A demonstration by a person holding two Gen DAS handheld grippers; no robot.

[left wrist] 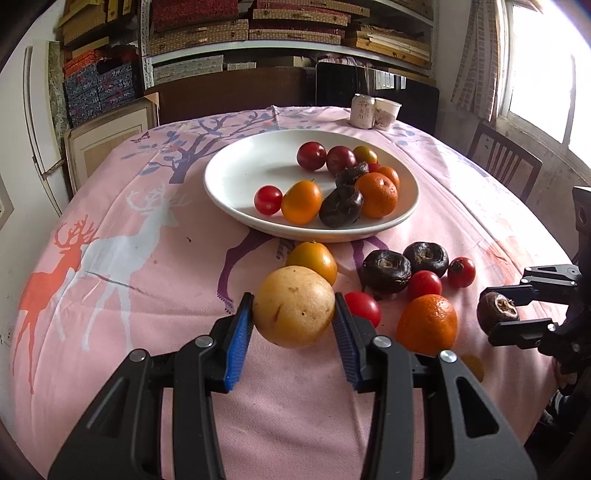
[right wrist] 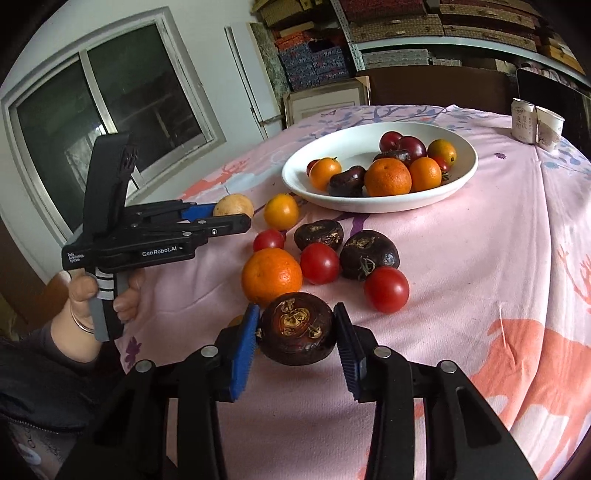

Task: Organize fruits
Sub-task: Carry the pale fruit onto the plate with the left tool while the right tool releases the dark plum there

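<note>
Pink tablecloth [left wrist: 147, 295] near its front edge: left gripper [left wrist: 293, 317] clamps a yellow fruit [left wrist: 293, 308], right gripper [right wrist: 297, 325] clamps a dark chestnut [right wrist: 297, 328]; pickup seems done, and next both must carry to the white plate [left wrist: 236, 173] at the table's middle

On the worktop [left wrist: 155, 295] a plate [left wrist: 236, 173] sat toward the far middle, with plums, tomatoes, oranges and water chestnuts gathered in its right half. Behind it, near the far edge, a can [left wrist: 361, 110] stood touching a cup [left wrist: 386, 113] on its right. In front of the plate lay a loose cluster of fruit [left wrist: 417, 273] on the cloth. The left gripper [left wrist: 294, 317] held a round fruit [left wrist: 293, 307] between its jaws, just left of that cluster. To the cluster's right, the right gripper [right wrist: 296, 326] held a water chestnut [right wrist: 296, 328] between its jaws, nearest the front edge. Shelves of boxes [left wrist: 258, 26] stood behind the worktop, and a chair [left wrist: 506, 162] stood at its far right.
</note>
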